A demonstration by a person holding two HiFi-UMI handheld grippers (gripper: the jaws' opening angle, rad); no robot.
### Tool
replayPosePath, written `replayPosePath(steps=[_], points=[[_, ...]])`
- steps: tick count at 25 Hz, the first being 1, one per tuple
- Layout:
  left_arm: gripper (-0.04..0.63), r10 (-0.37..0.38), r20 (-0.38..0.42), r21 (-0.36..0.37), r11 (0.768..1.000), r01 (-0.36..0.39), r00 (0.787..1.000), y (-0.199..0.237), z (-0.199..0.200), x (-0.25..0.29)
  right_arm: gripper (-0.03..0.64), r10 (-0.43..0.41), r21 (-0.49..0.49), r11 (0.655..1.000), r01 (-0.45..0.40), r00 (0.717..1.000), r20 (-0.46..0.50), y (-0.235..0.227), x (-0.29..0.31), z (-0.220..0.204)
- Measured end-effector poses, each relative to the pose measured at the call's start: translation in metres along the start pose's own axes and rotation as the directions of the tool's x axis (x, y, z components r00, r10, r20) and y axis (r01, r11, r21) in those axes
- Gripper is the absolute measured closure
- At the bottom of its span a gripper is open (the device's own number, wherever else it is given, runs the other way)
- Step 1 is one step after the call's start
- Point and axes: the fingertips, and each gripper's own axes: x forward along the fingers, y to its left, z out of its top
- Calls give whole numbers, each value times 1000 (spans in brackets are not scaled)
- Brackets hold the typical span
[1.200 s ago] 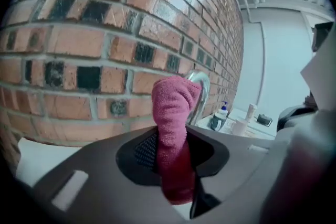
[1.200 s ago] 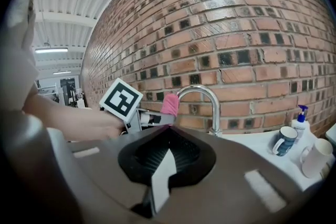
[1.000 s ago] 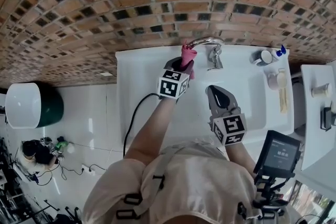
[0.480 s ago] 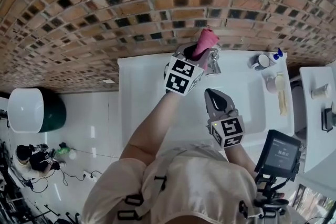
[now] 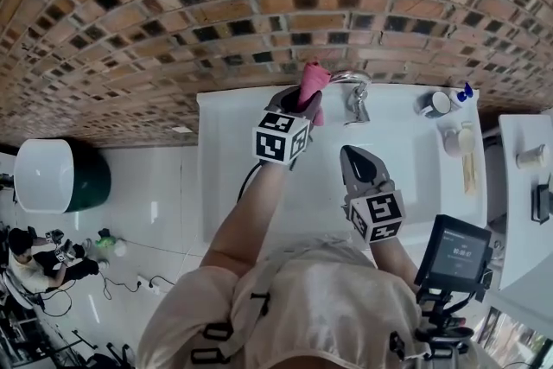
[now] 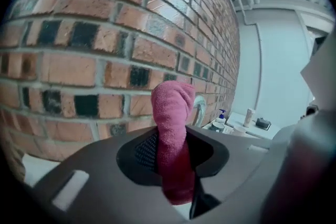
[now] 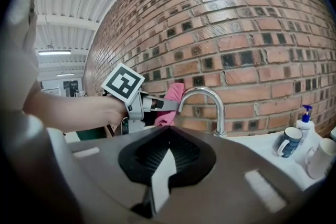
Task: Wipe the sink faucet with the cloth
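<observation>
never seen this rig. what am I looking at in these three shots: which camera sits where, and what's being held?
No robot here: a person holds a two-jaw tool in each hand, and the marker cubes are part of the tools. The head view looks down from the person's head onto a white sink against a brick wall. The other two views come from cameras riding on each tool, looking along its jaws. The left tool is clamped on a pink cloth, held up at the spout end of the chrome faucet; whether it touches, I can't tell. The right tool hangs over the sink, jaws together, nothing in them. Right of the faucet stand a dark mug, a pump bottle and a white cup.
</observation>
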Motion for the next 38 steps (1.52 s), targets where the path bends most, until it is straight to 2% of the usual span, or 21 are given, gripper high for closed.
replayPosePath(steps=[2,6,8,10,12,13,15,17,19,25,30,32,34,36,38], points=[[489,2,-22,-60,998,-4,1000,10,-16,2,630,2,0,1000,-2,1000,-7,-1,3,-2],[489,26,-70,-84,996,-31,997,17,-38,1,629,-5,3,1000,5,1000,5,-3,4,1],[489,27,-10,-70,997,-28,1000,7,-23,-6,630,-8,1,1000,8,1000,16,-3,3,5],[489,5,90,-12,1000,-4,996,-15,10,-11,630,-16,6,1000,16,1000,21,-6,1,5],[489,-51,154,50,998,44,987,-43,42,-10,630,-23,16,1000,23,1000,18,-8,-1,2],[488,-84,158,68,995,74,984,-57,51,-6,630,-24,19,1000,24,1000,16,-8,-3,0],[488,-136,122,69,989,128,983,-75,53,7,630,-22,22,1000,22,1000,14,-7,-5,-1],[488,-159,69,38,987,157,985,-80,42,22,630,-19,17,1000,19,1000,12,-5,-7,-1],[488,-162,40,22,987,161,986,-80,31,34,630,-21,15,1000,21,1000,7,-6,-8,-3],[489,-177,-29,50,983,178,984,-85,4,67,630,-45,37,998,46,998,-34,-20,-6,-16],[489,-204,-127,56,975,213,971,-93,-22,95,630,-64,55,996,67,996,-56,-35,-5,-23],[489,-203,-161,62,975,215,966,-93,-34,105,629,-73,62,995,77,996,-60,-40,-4,-25],[491,-191,-159,78,976,205,969,-91,-38,109,629,-79,64,995,83,995,-55,-44,-3,-25],[492,-170,-159,125,974,190,973,-88,-40,110,630,-80,64,994,84,995,-56,-46,-2,-25],[490,-158,-209,124,975,187,965,-83,-53,112,630,-80,65,994,84,995,-57,-47,-1,-25]])
